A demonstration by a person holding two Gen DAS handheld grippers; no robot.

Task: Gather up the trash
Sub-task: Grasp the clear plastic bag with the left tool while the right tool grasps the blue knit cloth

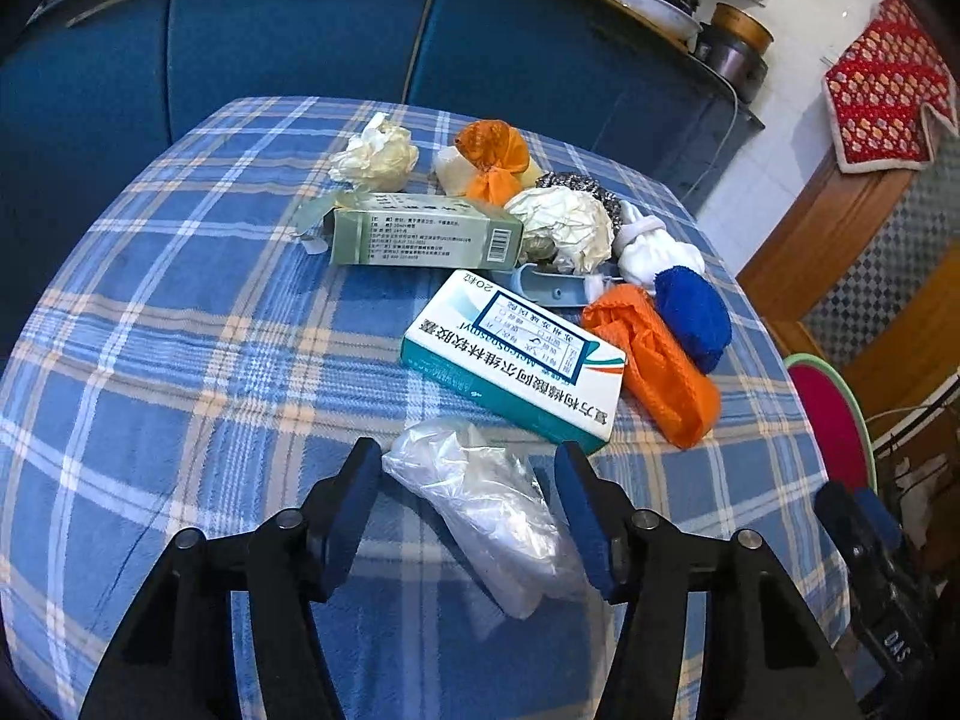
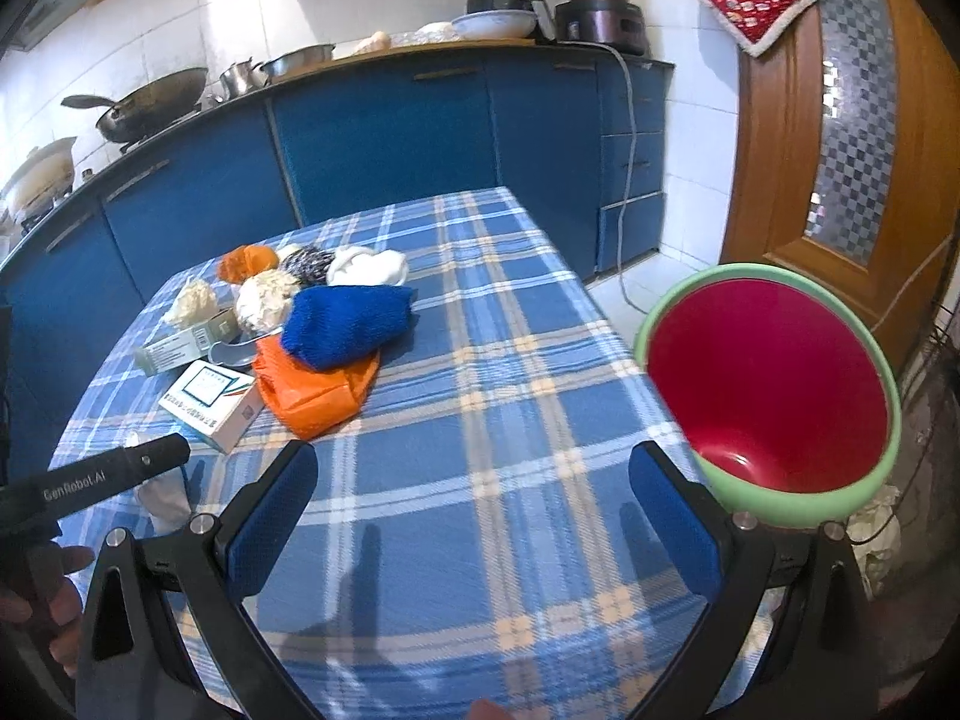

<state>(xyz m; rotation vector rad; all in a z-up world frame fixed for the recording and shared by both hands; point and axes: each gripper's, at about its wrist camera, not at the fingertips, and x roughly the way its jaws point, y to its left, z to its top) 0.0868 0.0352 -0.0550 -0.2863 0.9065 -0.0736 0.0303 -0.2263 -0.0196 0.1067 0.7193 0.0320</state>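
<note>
Left wrist view puts my left gripper (image 1: 468,468) open astride the crumpled plastic bag (image 1: 480,498) on the tablecloth (image 1: 180,360); it looks light, soft, slippery; I'd pinch its bunched middle; right gripper (image 2: 474,480) open, empty.

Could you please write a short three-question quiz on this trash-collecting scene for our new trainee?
1. True or false: the left hand-held gripper is shut on the clear plastic bag.
2. Multiple choice: what lies directly on top of the orange bundle in the right wrist view? A) the green box B) the blue bundle C) the white medicine box
3. Fill in: the red bin with the green rim stands off the table's ______ side, as the right wrist view shows it.

Key:
1. False: its jaws stand open on either side of the bag.
2. B, the blue bundle.
3. Right, beyond the edge of the plaid tablecloth.
</note>
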